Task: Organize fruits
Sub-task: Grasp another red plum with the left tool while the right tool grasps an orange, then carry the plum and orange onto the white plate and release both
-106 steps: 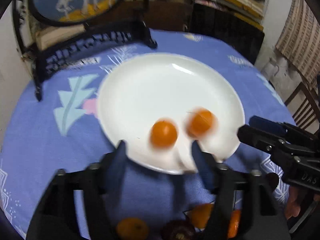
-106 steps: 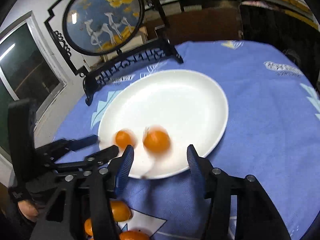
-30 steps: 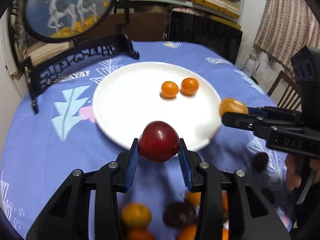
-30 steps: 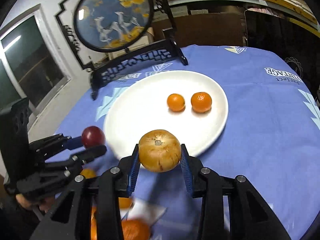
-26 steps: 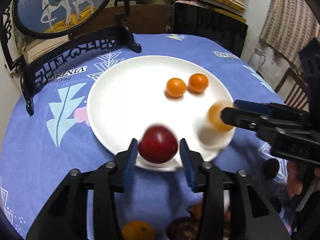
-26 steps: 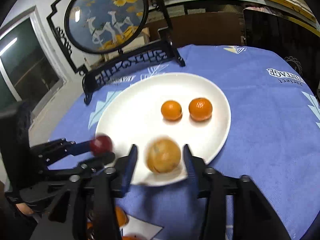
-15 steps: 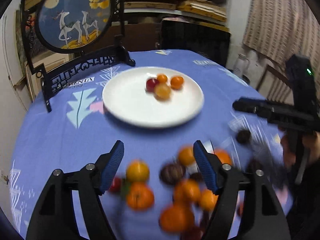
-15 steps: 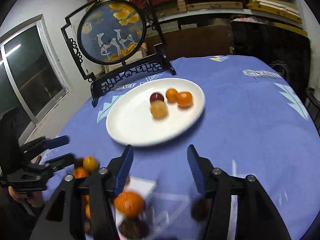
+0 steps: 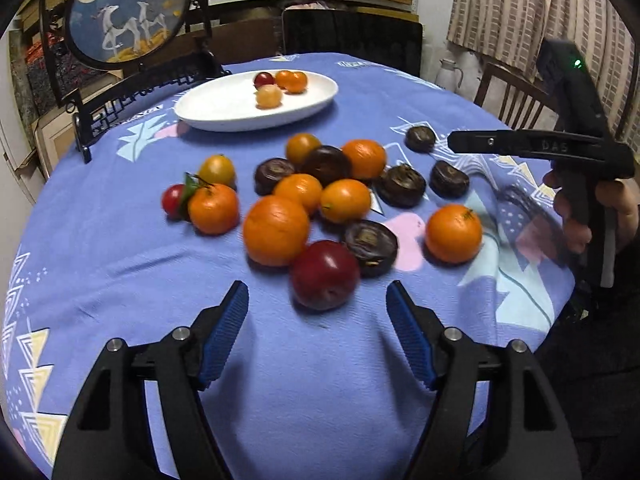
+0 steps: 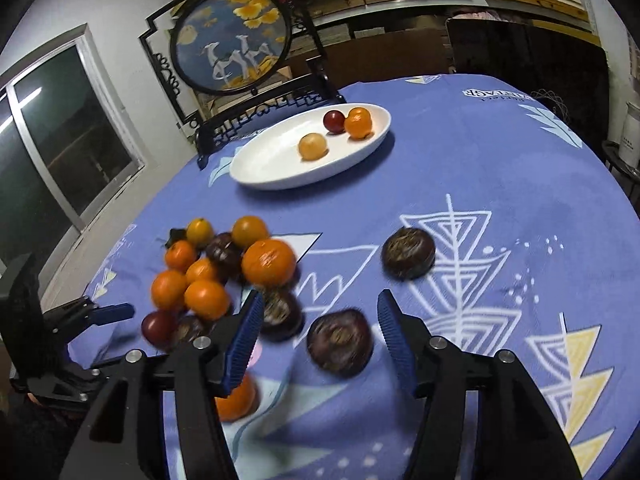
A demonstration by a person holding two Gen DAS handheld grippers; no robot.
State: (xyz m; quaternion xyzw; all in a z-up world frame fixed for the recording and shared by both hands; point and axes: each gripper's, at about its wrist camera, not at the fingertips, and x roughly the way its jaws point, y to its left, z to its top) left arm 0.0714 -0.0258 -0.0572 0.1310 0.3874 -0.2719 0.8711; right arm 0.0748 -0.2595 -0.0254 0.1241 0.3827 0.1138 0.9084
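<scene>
Your left tongs (image 9: 317, 340) wide, empty, above counter (image 9: 120, 264); red plum (image 9: 324, 274) just beyond tips at 12 o'clock. Your right tongs (image 10: 319, 338) wide, empty; dark fruit (image 10: 340, 342) between fingers, touching neither. Loose pile of oranges (image 9: 276, 230) and dark fruits on cloth at mid-frame. Plate (image 9: 224, 114) at 11 o'clock far side, holding two oranges, small red fruit (image 9: 264, 79), pale yellow fruit (image 9: 269, 96). Round screen (image 10: 232, 42) behind plate.
</scene>
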